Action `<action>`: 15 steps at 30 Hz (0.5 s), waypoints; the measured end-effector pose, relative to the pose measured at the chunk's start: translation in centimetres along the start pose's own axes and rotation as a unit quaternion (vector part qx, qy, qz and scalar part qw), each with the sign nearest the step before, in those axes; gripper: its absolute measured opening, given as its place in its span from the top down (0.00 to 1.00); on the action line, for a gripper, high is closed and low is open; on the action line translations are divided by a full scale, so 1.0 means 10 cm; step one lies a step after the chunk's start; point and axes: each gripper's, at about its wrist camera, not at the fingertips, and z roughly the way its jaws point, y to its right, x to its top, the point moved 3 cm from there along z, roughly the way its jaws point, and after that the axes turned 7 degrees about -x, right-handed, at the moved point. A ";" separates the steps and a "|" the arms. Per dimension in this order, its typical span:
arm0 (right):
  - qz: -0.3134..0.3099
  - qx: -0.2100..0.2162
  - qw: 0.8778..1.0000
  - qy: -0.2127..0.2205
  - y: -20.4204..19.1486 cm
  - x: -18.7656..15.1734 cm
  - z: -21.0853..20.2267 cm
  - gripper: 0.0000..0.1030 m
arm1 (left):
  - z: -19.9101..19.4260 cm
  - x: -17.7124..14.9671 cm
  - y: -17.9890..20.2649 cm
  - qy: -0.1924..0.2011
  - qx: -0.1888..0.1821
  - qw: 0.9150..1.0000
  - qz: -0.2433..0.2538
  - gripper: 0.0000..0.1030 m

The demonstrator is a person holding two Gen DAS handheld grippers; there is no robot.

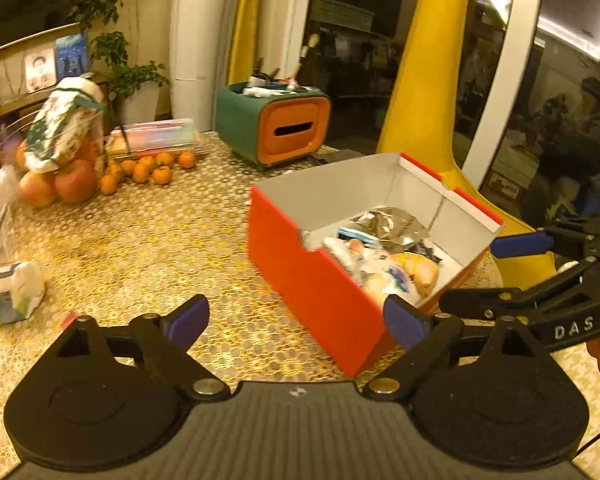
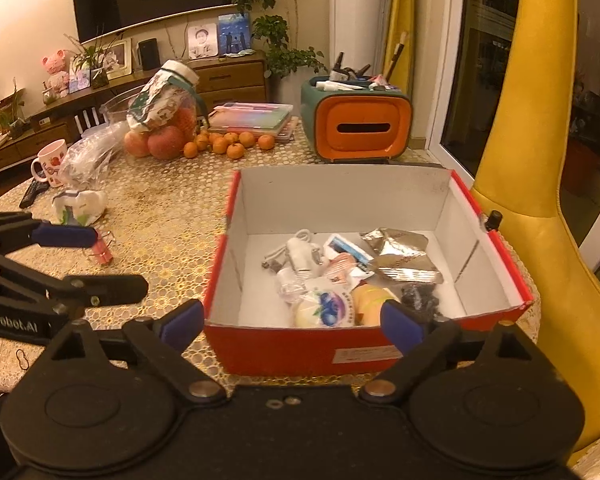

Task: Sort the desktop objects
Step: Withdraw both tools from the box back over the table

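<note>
A red cardboard box [image 2: 284, 350] with a white inside stands on the gold patterned table. It holds several small items: a silver foil pouch [image 2: 400, 256], white packets and a round blue-printed pack [image 2: 326, 308]. The box also shows in the left wrist view [image 1: 312, 292]. My right gripper [image 2: 292, 324] is open and empty, just in front of the box's near wall. My left gripper [image 1: 296, 320] is open and empty, left of the box's near corner. A small red object [image 2: 100, 254] and a white tissue pack [image 2: 78, 206] lie on the table left of the box.
A green and orange organiser [image 2: 356, 124] stands at the table's far edge. Apples and small oranges [image 2: 220, 144], a patterned jar, flat pastel cases [image 2: 252, 116], a mug [image 2: 50, 162] and a plastic bag sit at the back left. A yellow chair [image 2: 540, 200] stands to the right.
</note>
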 end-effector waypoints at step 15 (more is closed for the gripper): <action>-0.028 0.032 0.999 -0.011 -0.69 0.11 0.24 0.04 | -0.22 -0.17 -0.82 0.017 0.021 1.000 -0.007 0.00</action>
